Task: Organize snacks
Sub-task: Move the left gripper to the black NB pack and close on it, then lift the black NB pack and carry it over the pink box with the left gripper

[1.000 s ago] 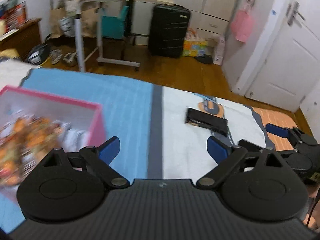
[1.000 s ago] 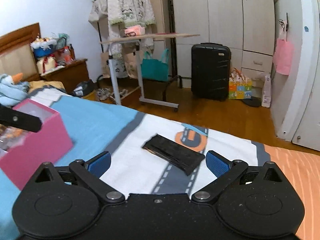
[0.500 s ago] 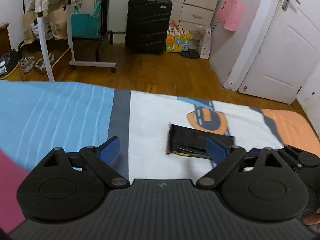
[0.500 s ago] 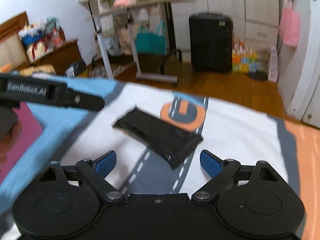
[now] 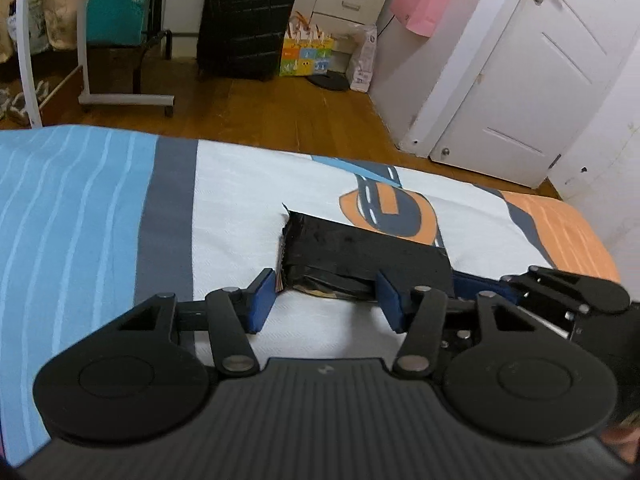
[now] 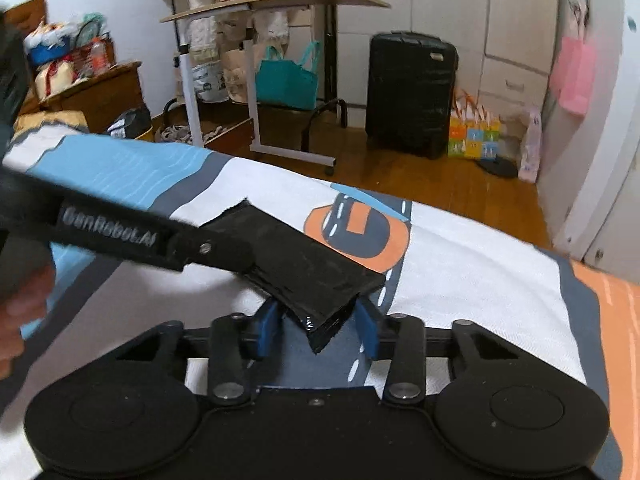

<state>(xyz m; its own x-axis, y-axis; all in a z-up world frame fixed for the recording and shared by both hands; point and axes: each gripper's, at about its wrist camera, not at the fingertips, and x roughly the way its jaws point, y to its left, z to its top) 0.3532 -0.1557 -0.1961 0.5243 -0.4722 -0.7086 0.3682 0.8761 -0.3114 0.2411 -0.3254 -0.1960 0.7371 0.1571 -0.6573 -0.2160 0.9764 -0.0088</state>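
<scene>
Snack packet [image 5: 360,248], black and flat, is lying on a bed between two hand-held grippers.

Spreading under everything is the bed cover [image 5: 100,216], striped blue on one side and white with an orange and grey road print on the other, and the packet is resting on the white part beside that print. Left gripper [image 5: 326,300] is reaching in at the packet's crimped end; its jaws have just been closing and are now standing half-narrowed, one blue pad touching the crimped edge, the other against the packet's side. Right gripper [image 6: 318,326] is meeting the opposite corner, its jaws having just closed narrow, with the corner sitting between the blue pads; whether they are pressing it cannot be told.
</scene>
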